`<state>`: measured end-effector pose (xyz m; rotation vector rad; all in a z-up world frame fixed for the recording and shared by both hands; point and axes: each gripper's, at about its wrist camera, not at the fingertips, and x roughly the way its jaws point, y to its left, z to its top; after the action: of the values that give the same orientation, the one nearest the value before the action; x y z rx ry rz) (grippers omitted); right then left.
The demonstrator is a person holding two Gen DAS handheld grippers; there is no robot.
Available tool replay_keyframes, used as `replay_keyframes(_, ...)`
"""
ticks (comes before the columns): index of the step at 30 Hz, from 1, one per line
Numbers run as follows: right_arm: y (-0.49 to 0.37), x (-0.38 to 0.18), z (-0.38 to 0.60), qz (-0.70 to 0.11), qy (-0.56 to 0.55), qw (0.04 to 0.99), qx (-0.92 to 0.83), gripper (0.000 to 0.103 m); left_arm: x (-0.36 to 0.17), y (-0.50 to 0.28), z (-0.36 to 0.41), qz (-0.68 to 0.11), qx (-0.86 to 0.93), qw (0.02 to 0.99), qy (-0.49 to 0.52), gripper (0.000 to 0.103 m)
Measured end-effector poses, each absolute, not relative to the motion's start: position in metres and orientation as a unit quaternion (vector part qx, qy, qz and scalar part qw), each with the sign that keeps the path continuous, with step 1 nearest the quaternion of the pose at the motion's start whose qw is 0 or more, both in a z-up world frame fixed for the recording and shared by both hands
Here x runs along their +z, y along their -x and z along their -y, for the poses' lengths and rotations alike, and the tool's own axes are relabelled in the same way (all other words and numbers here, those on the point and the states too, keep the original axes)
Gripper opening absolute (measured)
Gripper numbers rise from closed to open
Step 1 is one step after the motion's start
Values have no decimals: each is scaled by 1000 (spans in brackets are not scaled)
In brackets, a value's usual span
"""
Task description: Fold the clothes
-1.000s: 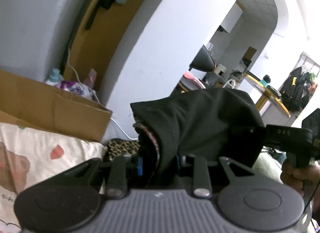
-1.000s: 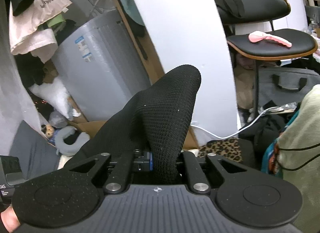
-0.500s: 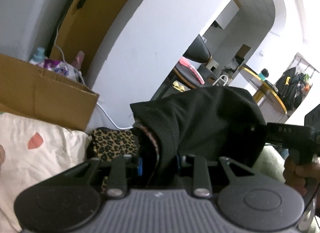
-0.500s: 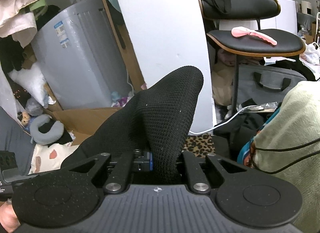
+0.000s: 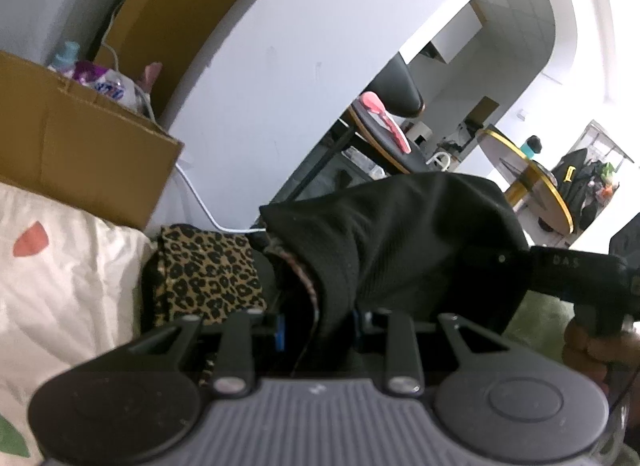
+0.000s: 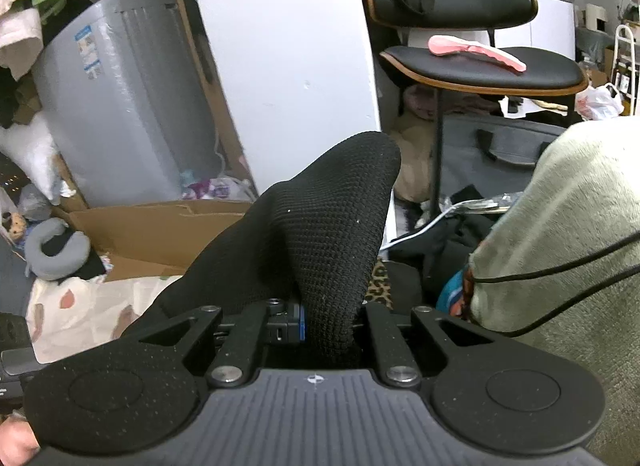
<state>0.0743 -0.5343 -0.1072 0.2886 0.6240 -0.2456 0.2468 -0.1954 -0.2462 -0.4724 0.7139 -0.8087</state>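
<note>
Left wrist view: left tongs (image 5: pixel 320 330) are pinching a black garment (image 5: pixel 400 250) just right of the leopard-print cloth (image 5: pixel 208 274); right tongs (image 6: pixel 326 326) are pinching the same garment's far end.

Fingertips of the left hand-held gripper (image 5: pixel 320 330) buried under bunched black garment (image 5: pixel 400 250); contact of the pads not visible. Same for the right hand-held gripper (image 6: pixel 326 326), swallowed by black knit folds. Garment type impossible to tell, most of it out of view below both camera housings. Leopard-print cloth (image 5: pixel 208 274) partly covered by the black fabric and the housing. Cardboard box (image 5: pixel 80 153) cut off at the left edge, its contents blurred. Label on the grey cylinder (image 6: pixel 90 51) too small to read.
</note>
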Motion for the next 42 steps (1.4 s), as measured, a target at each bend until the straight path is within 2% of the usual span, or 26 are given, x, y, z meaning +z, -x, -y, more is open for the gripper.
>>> replay_keyframes(21,-133,-209,579,-330,-159,920,-139,9,-342,-298,214,-358,-383,815,246,30)
replay_keyframes(34,-201,-257,611,-342,-165,916,-130,11,-384,-351,220,-373,-388,806,247,30)
replay_keyframes(42,-232,-278,625,-346,-162,915,-131,12,-391,-372,226,-371,-390,811,230,30)
